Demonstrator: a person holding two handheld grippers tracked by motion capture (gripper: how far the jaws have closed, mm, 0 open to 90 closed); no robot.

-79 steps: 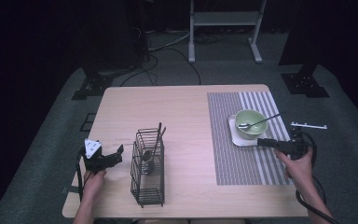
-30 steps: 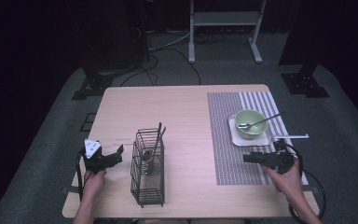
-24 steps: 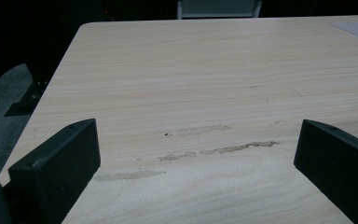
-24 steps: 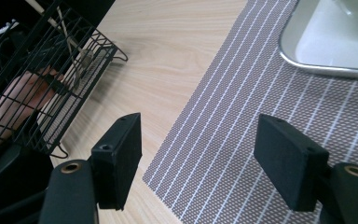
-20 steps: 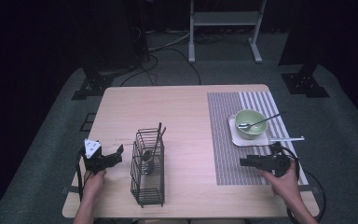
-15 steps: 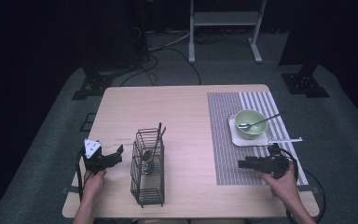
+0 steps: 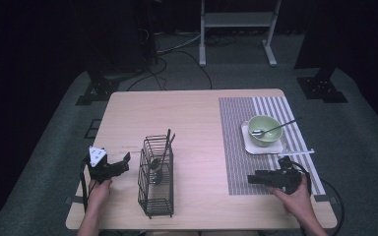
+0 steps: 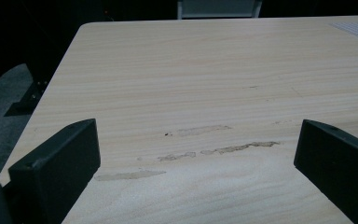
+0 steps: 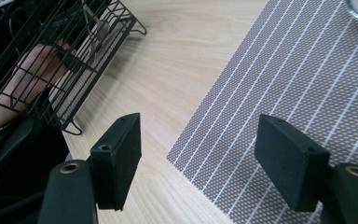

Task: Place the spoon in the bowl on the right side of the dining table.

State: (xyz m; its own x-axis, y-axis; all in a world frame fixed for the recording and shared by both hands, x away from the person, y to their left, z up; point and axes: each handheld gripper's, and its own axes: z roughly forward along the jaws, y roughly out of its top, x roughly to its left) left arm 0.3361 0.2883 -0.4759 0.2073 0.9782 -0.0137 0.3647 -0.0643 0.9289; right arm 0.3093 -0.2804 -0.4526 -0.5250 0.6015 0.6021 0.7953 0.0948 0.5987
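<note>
A black wire basket (image 7: 156,179) stands on the wooden table (image 7: 192,123) at the front left, holding a spoon (image 7: 155,169) and dark sticks. My left gripper (image 7: 124,163) rests just left of it, open and empty; its jaws (image 8: 196,154) frame bare scuffed wood. My right gripper (image 7: 251,179) lies low over the front of the striped placemat (image 7: 236,147), pointing left, open and empty. In the right gripper view the jaws (image 9: 200,154) straddle the placemat's (image 9: 307,84) corner, with the basket (image 9: 60,56) beyond. A green bowl (image 7: 264,130) with a spoon (image 7: 275,129) sits on a white square plate (image 7: 248,142).
A thin white stick (image 7: 298,153) lies on the placemat between the bowl and my right gripper. Through the basket wires, the right gripper view shows the other hand (image 9: 32,70). Bare wood spans the table's middle and back. Stands and cables sit on the dark floor behind.
My right gripper has drawn back from beside the bowl toward the table's front and turned left over the placemat's front part. The left gripper has not moved.
</note>
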